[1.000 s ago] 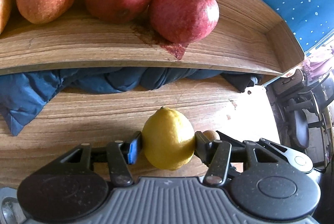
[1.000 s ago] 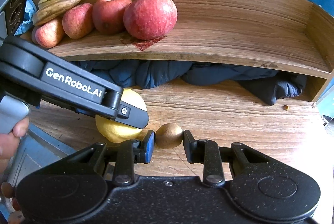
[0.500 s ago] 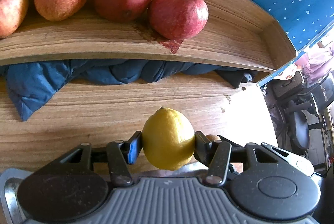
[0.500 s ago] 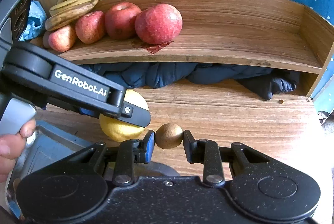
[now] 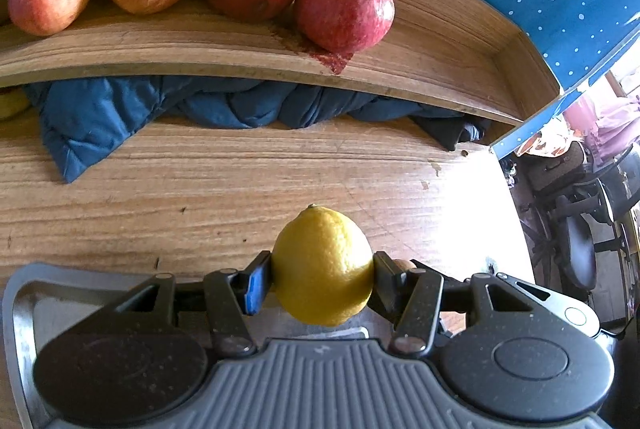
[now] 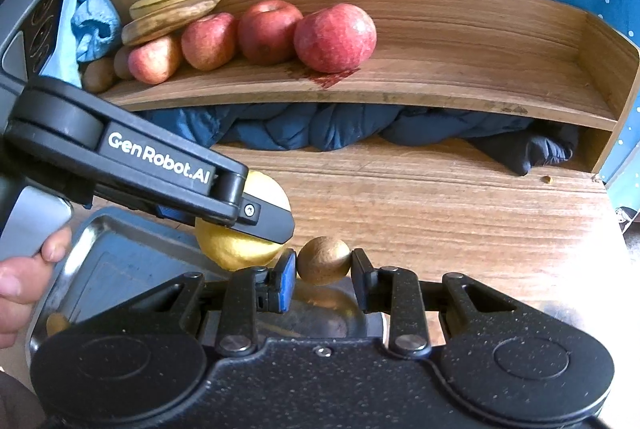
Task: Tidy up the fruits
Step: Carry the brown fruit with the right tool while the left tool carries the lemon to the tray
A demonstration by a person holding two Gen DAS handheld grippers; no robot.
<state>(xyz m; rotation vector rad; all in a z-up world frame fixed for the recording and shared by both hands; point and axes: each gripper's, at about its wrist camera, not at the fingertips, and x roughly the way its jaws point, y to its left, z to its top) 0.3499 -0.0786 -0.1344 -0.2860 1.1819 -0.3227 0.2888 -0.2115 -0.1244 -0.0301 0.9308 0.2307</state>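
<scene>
- Left gripper [image 5: 322,279] clamps a lemon [image 5: 322,266], held above the metal tray [image 6: 120,257] edge.
- Right gripper [image 6: 324,279] pinches a kiwi [image 6: 324,260] beside it.
- Step: carrying both toward the shelf [image 6: 460,69].
- Next: set each past the apples [image 6: 335,37], on bare shelf.

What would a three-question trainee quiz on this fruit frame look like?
1. Which fruit sits between the left gripper's fingers?
2. True or false: the right gripper holds a red apple.
3. How many apples rest on the wooden shelf, in the right wrist view: A two, B four, C six?

Key:
1. The lemon.
2. False; it is shut on a kiwi.
3. B.
</scene>
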